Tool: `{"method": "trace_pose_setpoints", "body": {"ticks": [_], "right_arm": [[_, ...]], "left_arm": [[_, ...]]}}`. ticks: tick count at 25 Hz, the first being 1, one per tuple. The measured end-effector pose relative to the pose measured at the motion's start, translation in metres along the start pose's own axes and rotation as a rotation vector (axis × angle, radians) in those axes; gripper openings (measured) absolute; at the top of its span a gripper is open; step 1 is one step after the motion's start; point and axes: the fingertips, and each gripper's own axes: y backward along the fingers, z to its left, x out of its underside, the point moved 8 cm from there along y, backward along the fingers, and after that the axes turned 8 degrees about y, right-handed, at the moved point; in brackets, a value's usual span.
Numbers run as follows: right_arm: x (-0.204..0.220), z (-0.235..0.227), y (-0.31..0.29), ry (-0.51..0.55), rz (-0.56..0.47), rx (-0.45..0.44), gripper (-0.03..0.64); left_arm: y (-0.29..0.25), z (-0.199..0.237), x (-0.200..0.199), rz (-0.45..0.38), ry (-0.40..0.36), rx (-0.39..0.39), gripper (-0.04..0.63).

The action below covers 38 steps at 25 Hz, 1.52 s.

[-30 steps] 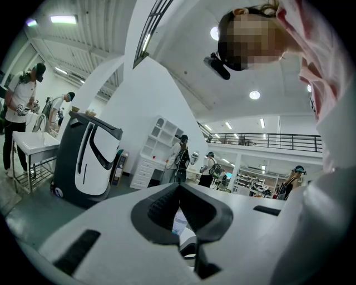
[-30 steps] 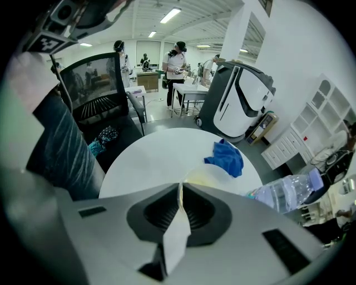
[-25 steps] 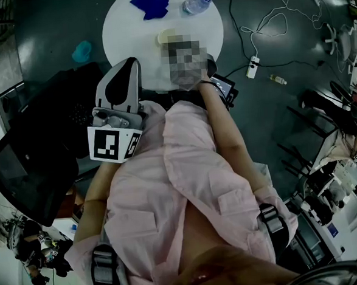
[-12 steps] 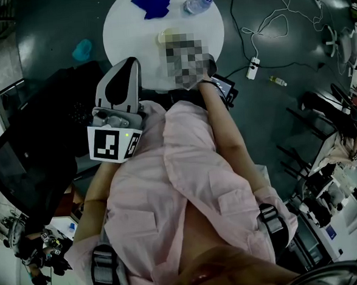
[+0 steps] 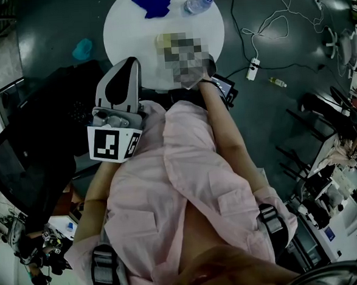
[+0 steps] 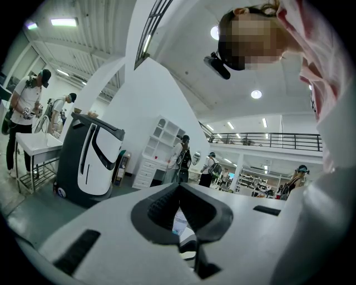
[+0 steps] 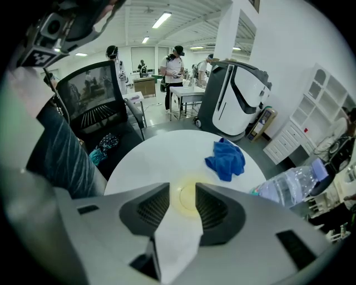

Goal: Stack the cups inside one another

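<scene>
A pale yellow cup (image 7: 187, 196) stands on the round white table (image 7: 161, 161); in the head view the cup (image 5: 164, 39) is near the table's middle. My right gripper (image 7: 183, 198) points steeply down over it. Its jaws are opening, with the cup's rim between the fingertips and the pads off it. How many cups are nested there I cannot tell. In the head view only that gripper's body (image 5: 223, 87) shows, below a mosaic patch. My left gripper (image 6: 179, 187) is held level away from the table, its fingertips together and nothing in them; the head view shows it (image 5: 129, 64) by the table's near edge.
A crumpled blue cloth (image 7: 225, 158) and a clear water bottle (image 7: 289, 186) lie on the table's far side. A black chair (image 5: 28, 173) stands at my left, a teal thing (image 5: 82, 51) on the floor. Cables and a power strip (image 5: 252, 66) lie at right. People work at tables behind.
</scene>
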Motion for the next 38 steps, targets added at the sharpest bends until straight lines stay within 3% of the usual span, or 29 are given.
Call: {"method": "trace_pose_setpoints", "body": {"ticks": [29,38], "right_arm": [[-0.002,-0.003,0.014,-0.038,-0.045,0.057,0.150],[-0.016,-0.006,0.033,-0.068,-0.124,0.153,0.044]], "left_arm": [[0.003,-0.004,0.003,-0.001,-0.003,-0.001,0.018],[0.007,-0.002,0.004,-0.011,-0.005,-0.005,0.018]]}}
